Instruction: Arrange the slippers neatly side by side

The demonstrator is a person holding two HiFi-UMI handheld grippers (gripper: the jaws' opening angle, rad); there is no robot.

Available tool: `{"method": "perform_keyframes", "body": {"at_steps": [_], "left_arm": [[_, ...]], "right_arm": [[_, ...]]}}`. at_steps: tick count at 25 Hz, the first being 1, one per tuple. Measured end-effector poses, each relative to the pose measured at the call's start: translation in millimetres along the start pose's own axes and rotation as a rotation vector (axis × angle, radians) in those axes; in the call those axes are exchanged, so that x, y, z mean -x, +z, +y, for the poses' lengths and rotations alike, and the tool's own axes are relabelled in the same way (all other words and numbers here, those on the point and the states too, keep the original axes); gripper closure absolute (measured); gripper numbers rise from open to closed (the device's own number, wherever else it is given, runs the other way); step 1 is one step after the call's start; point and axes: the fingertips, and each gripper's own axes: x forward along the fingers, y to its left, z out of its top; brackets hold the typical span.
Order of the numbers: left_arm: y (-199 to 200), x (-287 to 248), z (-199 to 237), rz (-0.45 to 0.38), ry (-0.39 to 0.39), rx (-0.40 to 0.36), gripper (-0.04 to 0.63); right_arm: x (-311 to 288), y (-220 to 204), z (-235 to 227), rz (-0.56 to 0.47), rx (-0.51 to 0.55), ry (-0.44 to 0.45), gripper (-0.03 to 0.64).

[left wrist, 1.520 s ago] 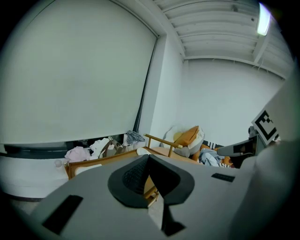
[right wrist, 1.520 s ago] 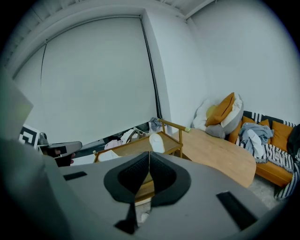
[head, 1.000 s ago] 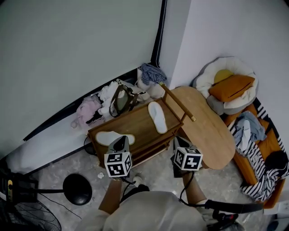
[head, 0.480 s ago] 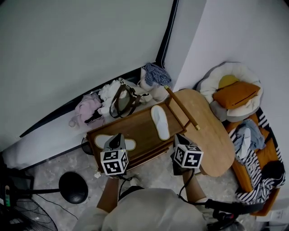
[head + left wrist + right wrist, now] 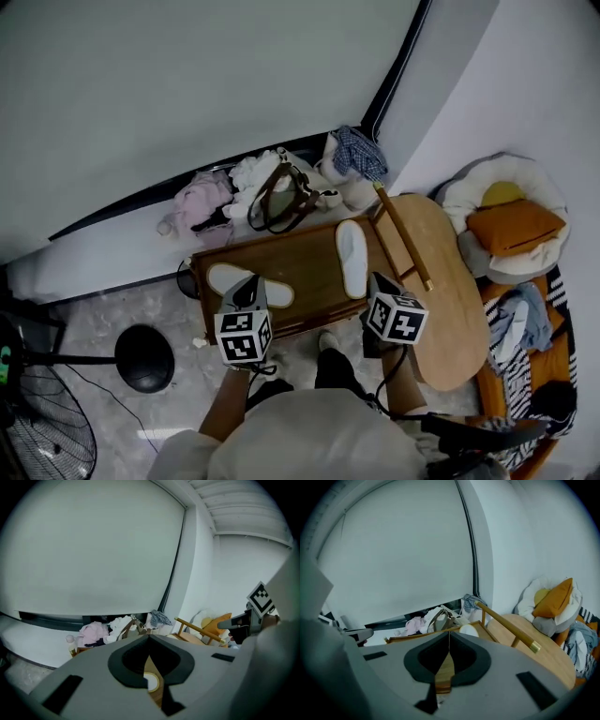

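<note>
Both claws are seen fully closed with nothing gripped: left gripper point(image 5: 149, 639) and right gripper point(image 5: 449, 637) each show jaws pressed together, only wood visible through the slot below. Both are held above the front edge of the wooden rack point(image 5: 300, 265), left one over its left part, right one near its right front corner.

Two white slippers are found on the rack top, well apart. Left slipper point(image 5: 217, 278) is laid crosswise near the front left, its near end covered by the left gripper. Right slipper point(image 5: 352, 259) is laid lengthwise near the right end, just beside the slanted handle bar point(image 5: 403, 236). A bare strip of wood is left between them.

Rack is boxed in: clothes pile point(image 5: 202, 202) and brown bag point(image 5: 281, 197) touching the back edge, oval table point(image 5: 455, 309) against the right side. Open floor is seen only at the front left, near the black round base point(image 5: 143, 358).

Pet bed point(image 5: 548, 197) at far right is filled with an orange cushion point(image 5: 516, 225). Bag contents cannot be told.
</note>
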Motion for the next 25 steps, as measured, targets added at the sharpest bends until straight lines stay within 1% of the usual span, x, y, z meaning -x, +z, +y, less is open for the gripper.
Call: {"method": "perform_keyframes", "body": {"at_steps": [7,10,14,18,25], "left_arm": [[7,2,18,-0.008,0.163,0.067,0.578],[10,1,21,-0.018,0.237,0.090,0.578],[3,1,24,-0.023,0.349,0.159,0.578],[-11,11,25,-0.015,0.436,0.222,0.578],[-37,35,41,-0.018,0.522,0.290,0.578]], "right_arm": [[-54,38,27,0.027,0.097,0.155,0.583],[-74,44,32,0.062,0.138,0.221,0.583],[-98,48,43,0.111,0.208,0.319,0.583],[-110,47,60,0.155,0.279,0.404,0.583],[-112,21,100,0.210,0.371,0.497,0.583]]}}
